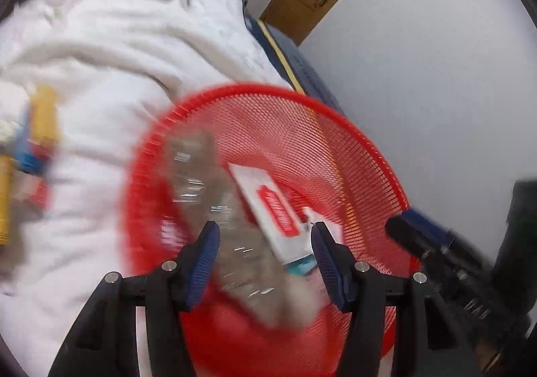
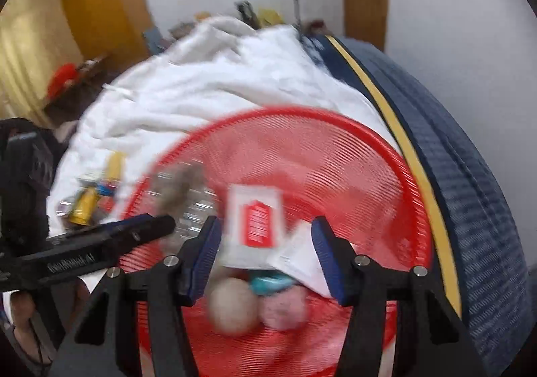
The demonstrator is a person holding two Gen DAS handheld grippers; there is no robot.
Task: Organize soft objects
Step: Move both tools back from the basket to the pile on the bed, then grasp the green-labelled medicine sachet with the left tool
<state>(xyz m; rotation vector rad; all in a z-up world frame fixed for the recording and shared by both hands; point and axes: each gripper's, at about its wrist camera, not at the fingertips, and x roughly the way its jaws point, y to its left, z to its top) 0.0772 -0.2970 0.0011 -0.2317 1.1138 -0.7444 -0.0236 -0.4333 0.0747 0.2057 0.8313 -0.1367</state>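
Observation:
A red mesh basket (image 1: 335, 128) lies on a white blanket (image 1: 117, 51) on a bed. My left gripper (image 1: 265, 239) is open above the basket, and a clear crinkly plastic bag (image 1: 214, 209) with brownish contents blurs between and beyond its fingers, apparently loose. A white packet with a red label (image 1: 268, 199) lies in the basket. In the right wrist view my right gripper (image 2: 265, 236) is open over the same basket (image 2: 369, 155), above the white packet (image 2: 255, 219), a beige ball (image 2: 231, 306), a pink soft thing (image 2: 285, 310) and a teal item (image 2: 268, 283).
Yellow, blue and red small items (image 1: 37, 142) lie on the blanket to the left of the basket; they also show in the right wrist view (image 2: 94, 192). A navy mattress edge with a yellow stripe (image 2: 453, 175) runs along the right by the white wall. The other gripper (image 2: 100, 243) reaches in from the left.

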